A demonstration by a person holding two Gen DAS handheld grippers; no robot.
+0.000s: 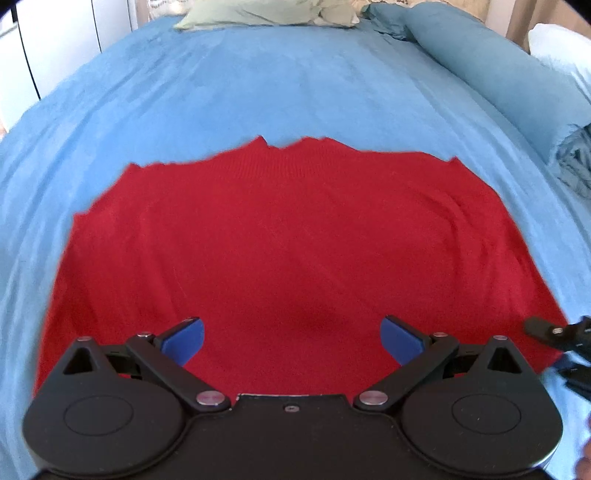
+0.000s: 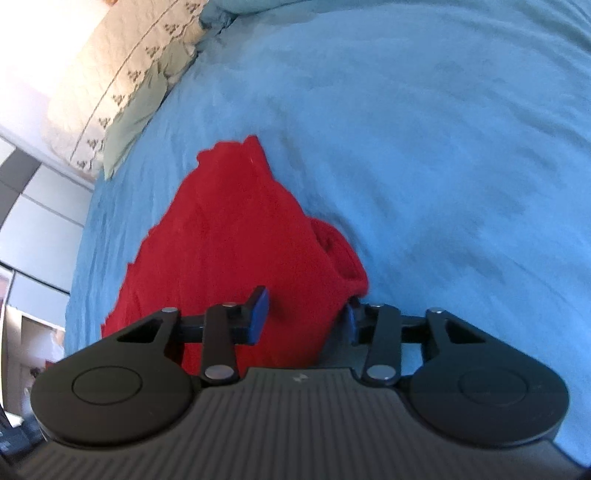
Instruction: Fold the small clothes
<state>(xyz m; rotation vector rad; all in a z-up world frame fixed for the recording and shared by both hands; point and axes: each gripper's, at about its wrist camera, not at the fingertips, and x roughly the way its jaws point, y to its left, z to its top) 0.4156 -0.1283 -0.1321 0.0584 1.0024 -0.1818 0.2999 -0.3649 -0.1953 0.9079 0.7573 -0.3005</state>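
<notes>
Red knit sweater (image 1: 288, 236) flat on suede-like blue bedspread (image 1: 258, 92) — left gripper (image 1: 291, 341) wide open above it; right gripper (image 2: 304, 314) half-closed astride its bunched edge, not pinching.

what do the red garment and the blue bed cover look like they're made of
Red garment: looks like a fine knit, matte, with a ribbed band along its far edge. Blue bed cover: seems a soft, brushed, suede-like fabric, given its patchy light and dark nap.

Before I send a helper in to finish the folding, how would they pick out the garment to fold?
Look at the wide blue bedspread covering the bed. Lying flat on it, near the two grippers, is a red knit sweater. It is the only red thing there; the pillows at the head are pale green.
</notes>
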